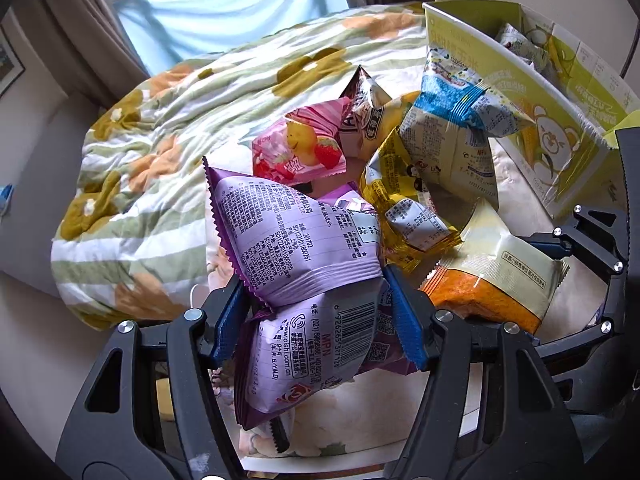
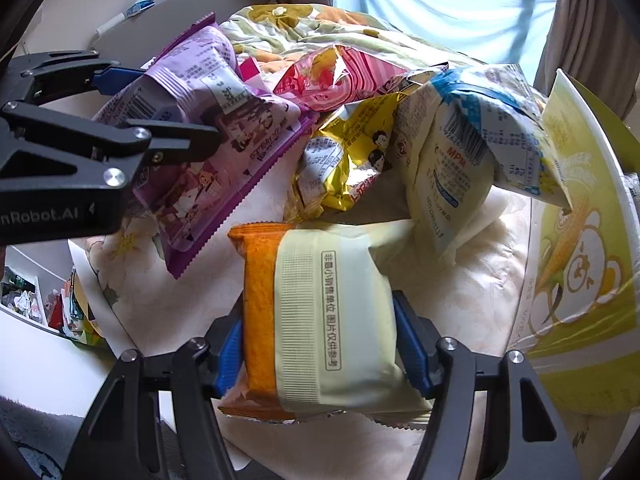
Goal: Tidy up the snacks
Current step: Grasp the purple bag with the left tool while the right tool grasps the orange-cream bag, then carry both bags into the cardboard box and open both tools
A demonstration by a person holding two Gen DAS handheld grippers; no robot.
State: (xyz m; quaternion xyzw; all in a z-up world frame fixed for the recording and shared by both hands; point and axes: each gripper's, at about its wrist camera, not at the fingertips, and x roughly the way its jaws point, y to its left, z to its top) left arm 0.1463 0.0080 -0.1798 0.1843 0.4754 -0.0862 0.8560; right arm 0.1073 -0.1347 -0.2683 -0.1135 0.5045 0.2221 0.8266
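A bed by a bright curtained window serves as the work surface, with a flowered quilt (image 1: pixel 168 128) rumpled across it and a pale sheet under the snacks.

The left gripper (image 1: pixel 316 316) pinches a purple packet (image 1: pixel 304 264) across its middle, the blue pads denting the puffed wrapper. The right gripper (image 2: pixel 320 344) has its pads against both sides of an orange-and-cream packet (image 2: pixel 320 320), which looks gripped. Between them lie a gold packet (image 2: pixel 344 160), a pink packet (image 1: pixel 300 148) and a blue-and-white packet (image 2: pixel 452 152) leaning on the yellow-green box (image 2: pixel 580 240) at the right, where some packets already sit.

Slick, air-filled wrappers could slide out, or burst if squeezed harder. The two arms work close together and might knock each other, or tip the leaning packet.
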